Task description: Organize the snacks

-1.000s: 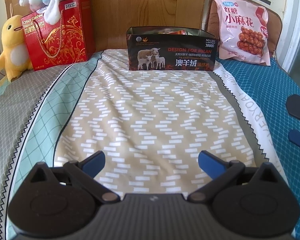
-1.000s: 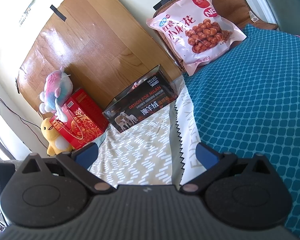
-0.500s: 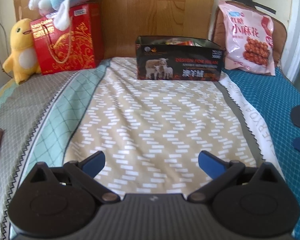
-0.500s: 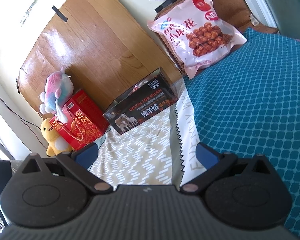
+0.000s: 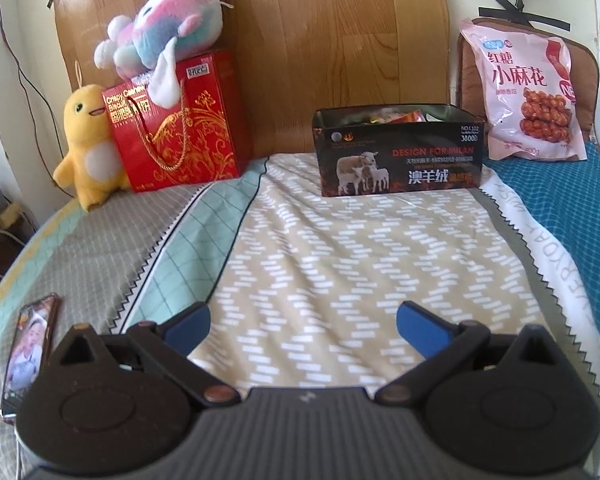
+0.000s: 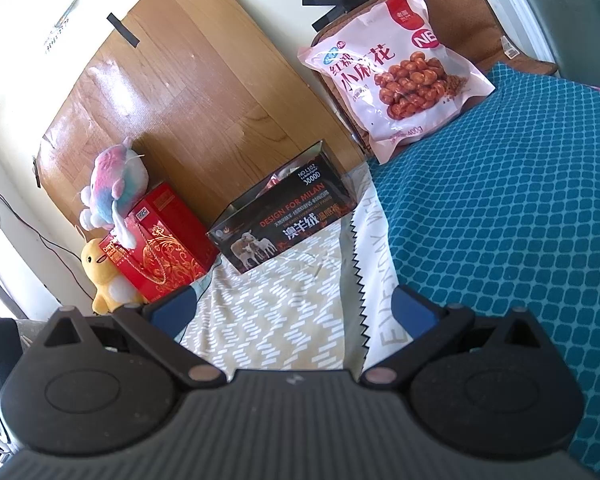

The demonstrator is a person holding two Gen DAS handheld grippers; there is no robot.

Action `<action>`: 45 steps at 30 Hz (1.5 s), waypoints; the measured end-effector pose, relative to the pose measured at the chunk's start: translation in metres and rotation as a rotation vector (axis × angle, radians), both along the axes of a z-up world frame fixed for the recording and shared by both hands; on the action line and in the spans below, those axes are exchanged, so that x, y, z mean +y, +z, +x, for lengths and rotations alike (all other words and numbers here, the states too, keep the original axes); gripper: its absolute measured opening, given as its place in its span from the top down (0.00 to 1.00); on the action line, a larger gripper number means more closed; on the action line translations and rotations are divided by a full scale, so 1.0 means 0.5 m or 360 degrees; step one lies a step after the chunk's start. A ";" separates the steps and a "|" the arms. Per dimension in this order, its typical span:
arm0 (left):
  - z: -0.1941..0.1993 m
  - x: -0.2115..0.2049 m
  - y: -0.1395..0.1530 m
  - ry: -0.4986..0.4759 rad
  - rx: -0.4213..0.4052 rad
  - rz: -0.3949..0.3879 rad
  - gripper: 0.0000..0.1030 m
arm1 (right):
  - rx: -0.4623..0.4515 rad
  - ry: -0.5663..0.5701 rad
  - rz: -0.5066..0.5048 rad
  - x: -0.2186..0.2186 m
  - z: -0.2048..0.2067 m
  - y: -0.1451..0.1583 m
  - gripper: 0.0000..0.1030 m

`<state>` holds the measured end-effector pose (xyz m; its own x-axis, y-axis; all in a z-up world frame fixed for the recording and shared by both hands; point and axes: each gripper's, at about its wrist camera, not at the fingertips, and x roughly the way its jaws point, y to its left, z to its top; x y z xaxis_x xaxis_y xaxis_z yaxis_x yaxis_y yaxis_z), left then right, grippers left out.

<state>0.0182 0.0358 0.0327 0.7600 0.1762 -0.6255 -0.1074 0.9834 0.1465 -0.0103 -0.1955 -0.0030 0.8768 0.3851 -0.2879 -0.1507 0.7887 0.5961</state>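
A black open box (image 5: pixel 398 150) with sheep printed on it stands at the far end of the bed and holds several snack packets (image 5: pixel 396 115). It also shows in the right wrist view (image 6: pixel 284 226). A pink bag of fried twists (image 5: pixel 530 96) leans upright at the back right, also in the right wrist view (image 6: pixel 396 80). My left gripper (image 5: pixel 303 322) is open and empty over the beige patterned sheet, well short of the box. My right gripper (image 6: pixel 294 308) is open and empty, above the sheet's right edge.
A red biscuit gift box (image 5: pixel 176 124) with a pastel plush (image 5: pixel 160 32) on top and a yellow plush (image 5: pixel 88 144) stand at the back left. A phone (image 5: pixel 28 348) lies near the left edge of the bed. A blue quilt (image 6: pixel 500 208) covers the right side.
Both grippers have drawn back and risen from the box; it looks smaller now. The phone has come into the left wrist view. Both stay open.
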 end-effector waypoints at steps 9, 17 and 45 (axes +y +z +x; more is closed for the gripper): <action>0.003 -0.007 -0.012 -0.0094 0.0089 -0.0075 0.00 | 0.0004 -0.0006 0.0005 -0.001 -0.001 0.000 0.00; 0.004 -0.013 -0.016 -0.0116 0.0116 -0.0062 0.00 | 0.0016 -0.0009 0.0013 -0.003 0.000 -0.004 0.00; 0.004 -0.014 -0.005 -0.0029 0.0022 0.0130 0.00 | 0.0025 -0.0008 0.0020 -0.005 0.000 -0.006 0.00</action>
